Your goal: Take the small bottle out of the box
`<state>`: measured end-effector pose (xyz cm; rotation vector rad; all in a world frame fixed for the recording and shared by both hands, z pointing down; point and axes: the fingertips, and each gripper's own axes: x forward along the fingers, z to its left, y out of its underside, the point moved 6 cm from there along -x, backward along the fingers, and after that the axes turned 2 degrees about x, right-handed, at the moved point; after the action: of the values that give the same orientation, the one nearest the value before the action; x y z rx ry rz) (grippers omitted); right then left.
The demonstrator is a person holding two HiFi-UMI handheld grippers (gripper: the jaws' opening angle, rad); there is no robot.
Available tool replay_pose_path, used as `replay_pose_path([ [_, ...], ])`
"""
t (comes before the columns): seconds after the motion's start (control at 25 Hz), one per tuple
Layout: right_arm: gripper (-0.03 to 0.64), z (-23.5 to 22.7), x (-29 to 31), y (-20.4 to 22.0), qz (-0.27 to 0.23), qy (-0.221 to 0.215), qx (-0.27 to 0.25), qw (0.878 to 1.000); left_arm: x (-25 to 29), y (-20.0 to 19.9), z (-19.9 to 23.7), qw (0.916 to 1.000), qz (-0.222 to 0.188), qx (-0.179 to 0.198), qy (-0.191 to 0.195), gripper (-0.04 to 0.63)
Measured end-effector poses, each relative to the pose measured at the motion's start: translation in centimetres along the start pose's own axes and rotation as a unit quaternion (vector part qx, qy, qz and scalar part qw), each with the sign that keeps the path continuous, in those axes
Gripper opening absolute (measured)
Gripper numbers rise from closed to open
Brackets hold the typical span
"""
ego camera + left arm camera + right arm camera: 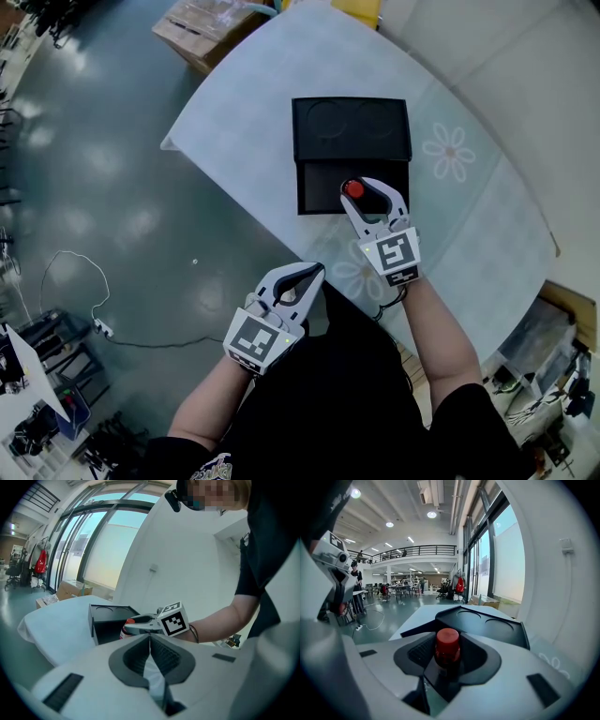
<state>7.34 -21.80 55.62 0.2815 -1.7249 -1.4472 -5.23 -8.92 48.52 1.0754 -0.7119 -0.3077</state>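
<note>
As the small bottle (pixel 447 654) looks light, rigid and slick, we would pinch below its cap (pixel 447 641); our right gripper (pixel 371 194) straddles it wide open, left gripper (pixel 314 272) closed, empty.

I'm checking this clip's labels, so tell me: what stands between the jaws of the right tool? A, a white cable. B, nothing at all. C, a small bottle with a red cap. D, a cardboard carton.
C: the right gripper view shows the small bottle, red cap up, standing between the jaws of the right tool, with the black box just behind it.
</note>
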Motion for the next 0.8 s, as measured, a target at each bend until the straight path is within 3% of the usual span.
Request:
replay_pose_path([
  [0.28,0.175,0.3,0.9,0.1,0.009,0.007,-0.027,1.000,0.0,0.4,0.7,0.9999,0.002,-0.008,-0.007,0.029],
  [0.8,0.169,-0.2,1.3,0.3,0.016,0.003,-0.013,1.000,-0.5,0.1,0.5,1.0000,-0.003,0.000,-0.008,0.029],
])
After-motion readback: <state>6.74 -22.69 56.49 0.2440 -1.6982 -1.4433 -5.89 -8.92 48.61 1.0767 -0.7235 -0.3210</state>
